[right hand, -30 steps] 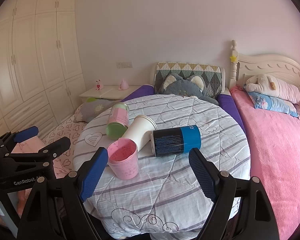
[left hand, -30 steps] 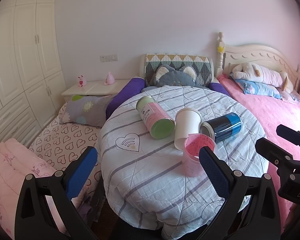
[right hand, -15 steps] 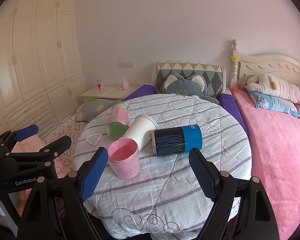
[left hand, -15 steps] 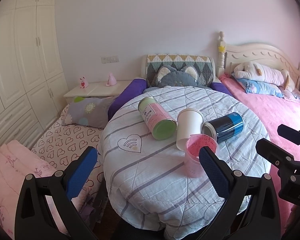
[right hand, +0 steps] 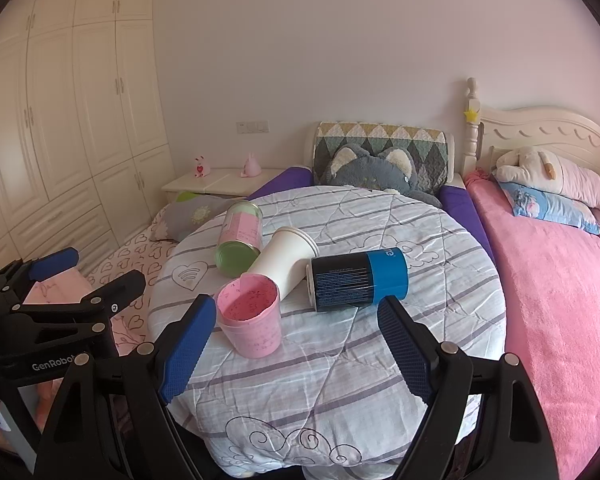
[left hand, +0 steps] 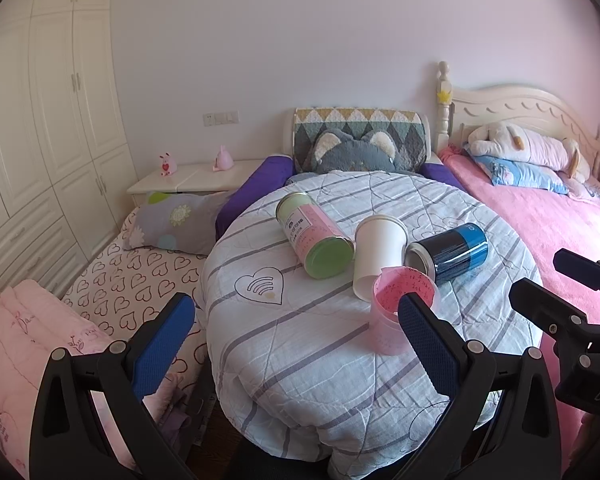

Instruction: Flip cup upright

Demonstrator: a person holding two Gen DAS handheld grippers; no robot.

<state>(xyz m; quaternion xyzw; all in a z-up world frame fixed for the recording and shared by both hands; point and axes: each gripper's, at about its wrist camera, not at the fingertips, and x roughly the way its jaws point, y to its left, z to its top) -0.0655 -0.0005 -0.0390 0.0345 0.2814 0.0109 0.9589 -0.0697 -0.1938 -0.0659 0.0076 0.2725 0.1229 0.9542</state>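
Note:
A round table (left hand: 300,344) (right hand: 340,380) with a striped quilt holds several containers. A pink cup (left hand: 392,320) (right hand: 252,320) stands upright near the front. A white cup (left hand: 380,256) (right hand: 282,264) lies on its side behind it. A pink-and-green can (left hand: 314,236) (right hand: 240,236) and a black-and-blue can (left hand: 452,252) (right hand: 360,276) also lie on their sides. My left gripper (left hand: 296,344) is open and empty, in front of the table. My right gripper (right hand: 296,344) is open and empty, short of the pink cup and blue can.
A pink bed (right hand: 560,280) with plush toys lies right of the table. A heart-print mattress (left hand: 136,276) and a grey pillow (left hand: 176,220) lie left. A white nightstand (left hand: 196,176) and wardrobe (left hand: 40,120) stand at the back left.
Both grippers have drawn back slightly from the table. The jaws stay open and nothing on the table has moved.

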